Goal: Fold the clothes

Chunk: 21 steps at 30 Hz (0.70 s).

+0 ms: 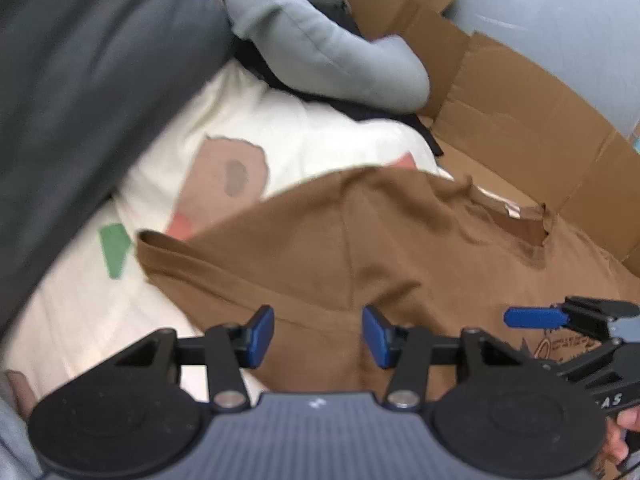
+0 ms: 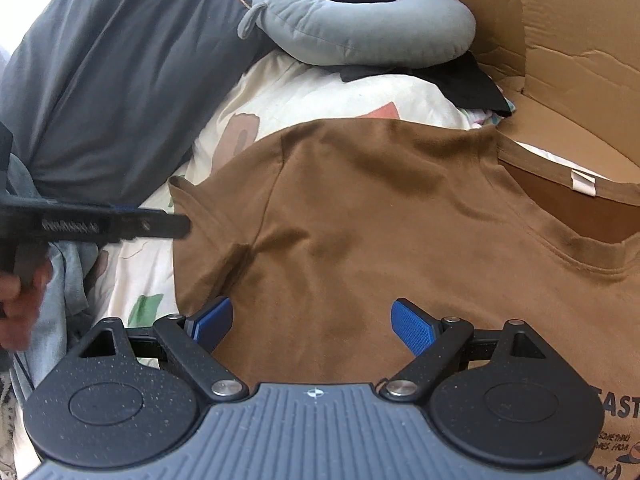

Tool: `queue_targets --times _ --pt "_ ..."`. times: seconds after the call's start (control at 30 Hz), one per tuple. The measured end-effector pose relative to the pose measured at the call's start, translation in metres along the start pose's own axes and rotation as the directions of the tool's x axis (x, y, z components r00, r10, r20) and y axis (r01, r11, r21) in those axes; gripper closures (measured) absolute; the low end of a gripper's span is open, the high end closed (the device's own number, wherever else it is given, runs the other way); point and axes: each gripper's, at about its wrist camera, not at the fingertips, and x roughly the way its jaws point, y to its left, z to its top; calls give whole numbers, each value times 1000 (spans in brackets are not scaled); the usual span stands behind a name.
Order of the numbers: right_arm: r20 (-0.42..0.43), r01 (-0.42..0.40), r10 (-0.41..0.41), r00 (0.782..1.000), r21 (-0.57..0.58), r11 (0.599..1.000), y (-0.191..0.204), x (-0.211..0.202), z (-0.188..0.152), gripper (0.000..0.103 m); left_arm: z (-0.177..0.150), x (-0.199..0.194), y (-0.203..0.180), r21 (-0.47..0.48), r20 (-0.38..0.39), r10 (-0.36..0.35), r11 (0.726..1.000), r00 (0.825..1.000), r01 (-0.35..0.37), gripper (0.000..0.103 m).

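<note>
**Item: brown T-shirt, spread flat**

I had both tools over the brown T-shirt (image 2: 360, 208). Left gripper (image 1: 318, 336) stood part open, empty, above its sleeve side. Right gripper (image 2: 312, 328) stood wide, gripping nothing, over the chest. Shirt lay on a cream printed quilt (image 2: 304, 92); grey neck pillow (image 2: 360, 32) and cardboard box (image 2: 560, 60) lay beyond.

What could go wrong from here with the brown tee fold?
1. Both the left gripper and right gripper are open over the brown cotton T-shirt with nothing pinched; closing here may grab only a loose fold.
2. The collar end lies on the cardboard box flap; dragging could snag it there.
3. A grip may also catch the cream printed bedding underneath.
</note>
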Motion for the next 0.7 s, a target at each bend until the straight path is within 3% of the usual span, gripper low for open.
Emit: queue_targets --times 0.17,0.23,0.27,0.37,0.7 --pt "-3 10 -10 1000 5 1000 -2 1 -4 13 -11 16 -18 44 4 20 999 1000 -20 52" --pt "-6 8 -8 1000 6 1000 -2 2 -5 13 -16 23 -23 74 -3 53 996 999 -53 65" --pt "-7 8 -8 1000 6 1000 -1 3 -5 13 -18 25 -24 82 -5 70 994 998 -70 80" --pt "-8 3 -3 1000 6 1000 0 5 -6 13 -23 24 -20 61 -9 60 996 998 -59 96" --pt "-28 -26 26 999 3 1000 3 8 -10 13 -23 -10 -4 -9 58 81 997 995 -81 98"
